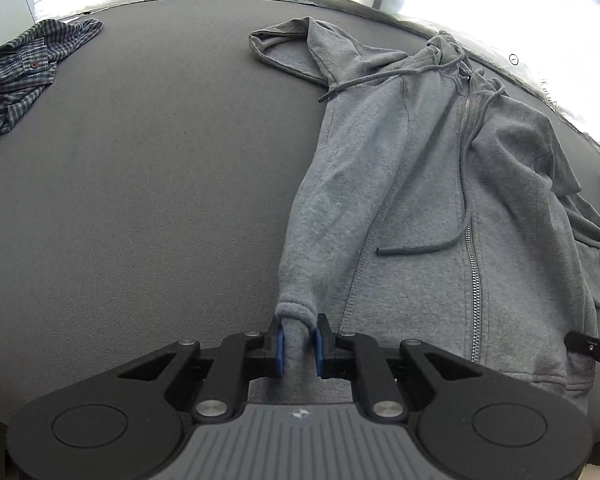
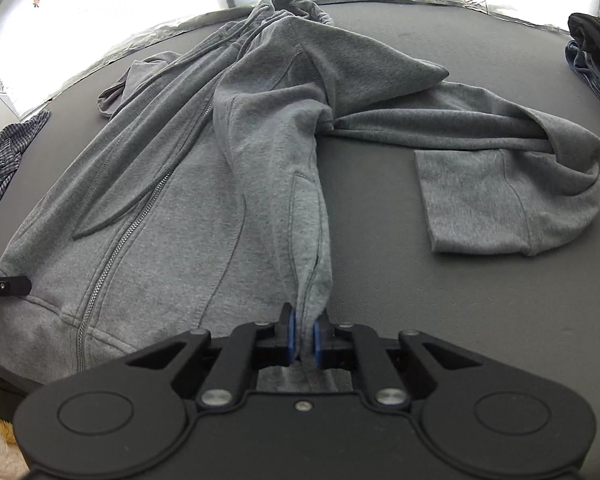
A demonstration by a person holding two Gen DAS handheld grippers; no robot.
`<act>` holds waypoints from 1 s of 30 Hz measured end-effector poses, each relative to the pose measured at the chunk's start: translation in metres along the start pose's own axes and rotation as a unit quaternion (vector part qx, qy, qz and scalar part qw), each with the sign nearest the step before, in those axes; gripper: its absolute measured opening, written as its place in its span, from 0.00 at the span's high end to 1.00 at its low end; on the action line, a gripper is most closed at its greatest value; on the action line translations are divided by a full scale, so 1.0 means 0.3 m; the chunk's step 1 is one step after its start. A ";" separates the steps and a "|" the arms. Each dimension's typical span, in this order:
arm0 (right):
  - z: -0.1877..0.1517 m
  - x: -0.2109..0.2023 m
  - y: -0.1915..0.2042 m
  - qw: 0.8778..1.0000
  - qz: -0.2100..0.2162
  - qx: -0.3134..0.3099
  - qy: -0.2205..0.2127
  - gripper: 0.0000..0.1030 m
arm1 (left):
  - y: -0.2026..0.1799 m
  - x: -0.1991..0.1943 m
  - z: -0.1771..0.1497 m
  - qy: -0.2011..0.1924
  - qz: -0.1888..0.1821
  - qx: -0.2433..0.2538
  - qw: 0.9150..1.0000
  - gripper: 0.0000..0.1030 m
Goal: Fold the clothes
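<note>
Fleece, thick and limp, makes up the grey zip hoodie (image 2: 172,200) spread front-up on the dark textured worktop (image 1: 140,200); it is judged soft, fairly heavy and best held by hems and cuffs. The left tongs (image 1: 299,346) are clamped on the ribbed sleeve cuff (image 1: 296,316), the right tongs (image 2: 304,338) on the bottom side hem (image 2: 314,300).

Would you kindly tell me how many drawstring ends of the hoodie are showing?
2: one drawstring end lies below the hood, the other drawstring end left of the zipper on the front.
</note>
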State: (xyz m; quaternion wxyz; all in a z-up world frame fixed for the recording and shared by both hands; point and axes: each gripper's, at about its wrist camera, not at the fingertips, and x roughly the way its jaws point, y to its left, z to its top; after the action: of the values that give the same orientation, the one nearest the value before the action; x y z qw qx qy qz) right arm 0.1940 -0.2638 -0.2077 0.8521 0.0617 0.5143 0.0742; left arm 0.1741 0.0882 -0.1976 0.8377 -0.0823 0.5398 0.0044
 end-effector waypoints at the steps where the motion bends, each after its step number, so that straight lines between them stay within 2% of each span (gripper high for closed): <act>1: -0.005 0.002 -0.006 1.000 0.000 0.006 0.002 0.88 | -0.005 0.008 0.002 0.005 0.007 0.004 1.000 0.78; 6: 0.010 -0.021 -0.016 0.999 -0.026 0.021 -0.014 0.72 | 0.012 -0.013 0.047 -0.009 0.010 -0.007 1.000 0.59; 10: 0.064 -0.071 -0.036 0.996 -0.045 0.049 -0.056 0.58 | 0.080 -0.028 0.129 -0.044 0.026 -0.044 0.998 0.54; 14: 0.158 -0.073 -0.050 0.992 -0.059 0.064 -0.090 0.54 | 0.132 -0.006 0.246 -0.062 0.031 -0.072 0.995 0.51; 16: 0.220 -0.047 -0.040 0.991 -0.066 0.059 -0.099 0.53 | 0.140 0.021 0.314 -0.068 0.035 -0.074 0.994 0.50; 18: 0.291 -0.016 -0.020 0.990 -0.069 0.054 -0.112 0.50 | 0.147 0.054 0.389 -0.073 0.036 -0.074 0.994 0.44; 20: 0.362 0.015 0.005 0.988 -0.069 0.048 -0.127 0.38 | 0.153 0.091 0.469 -0.076 0.032 -0.074 0.994 0.43; 25: 0.583 0.145 0.090 0.984 -0.073 0.033 -0.161 0.23 | 0.152 0.232 0.689 -0.073 0.030 -0.065 0.995 0.43; 30: 0.741 0.331 0.133 0.984 -0.108 0.028 -0.136 0.22 | 0.142 0.388 0.877 -0.070 0.033 -0.042 0.996 0.43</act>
State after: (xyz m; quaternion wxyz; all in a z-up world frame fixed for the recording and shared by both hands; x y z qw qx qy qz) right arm 0.4340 -0.2120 -0.1836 0.9150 0.0392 0.3992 -0.0424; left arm 0.4562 0.1582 -0.2024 0.8688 -0.0996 0.4812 0.0605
